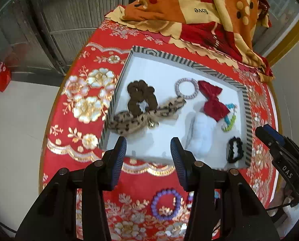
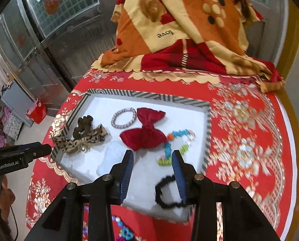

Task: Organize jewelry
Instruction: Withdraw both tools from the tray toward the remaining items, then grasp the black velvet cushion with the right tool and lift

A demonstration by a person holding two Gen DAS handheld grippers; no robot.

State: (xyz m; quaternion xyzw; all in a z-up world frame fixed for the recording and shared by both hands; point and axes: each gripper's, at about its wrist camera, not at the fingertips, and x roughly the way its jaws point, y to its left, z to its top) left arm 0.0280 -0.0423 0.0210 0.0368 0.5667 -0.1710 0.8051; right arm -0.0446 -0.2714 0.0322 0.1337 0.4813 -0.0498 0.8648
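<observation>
A white tray with a striped rim (image 1: 248,112) (image 2: 207,132) lies on the red flowered tablecloth. In it are a brown scrunchie (image 1: 141,97), a leopard-print bow (image 1: 145,116), a silver bangle (image 1: 186,88), a red bow (image 2: 145,132), a white fluffy piece (image 1: 199,134), a multicoloured bead bracelet (image 2: 177,146) and a black scrunchie (image 2: 165,192). A purple bead bracelet (image 1: 165,203) lies on the cloth in front of the tray. My left gripper (image 1: 148,144) is open and empty over the tray's near edge. My right gripper (image 2: 152,156) is open and empty above the black scrunchie.
A folded orange and red blanket (image 2: 189,30) sits at the back of the round table. More coloured beads (image 2: 123,231) lie on the cloth near the front edge. The table edge drops off left and right. A red bag (image 2: 36,110) stands on the floor.
</observation>
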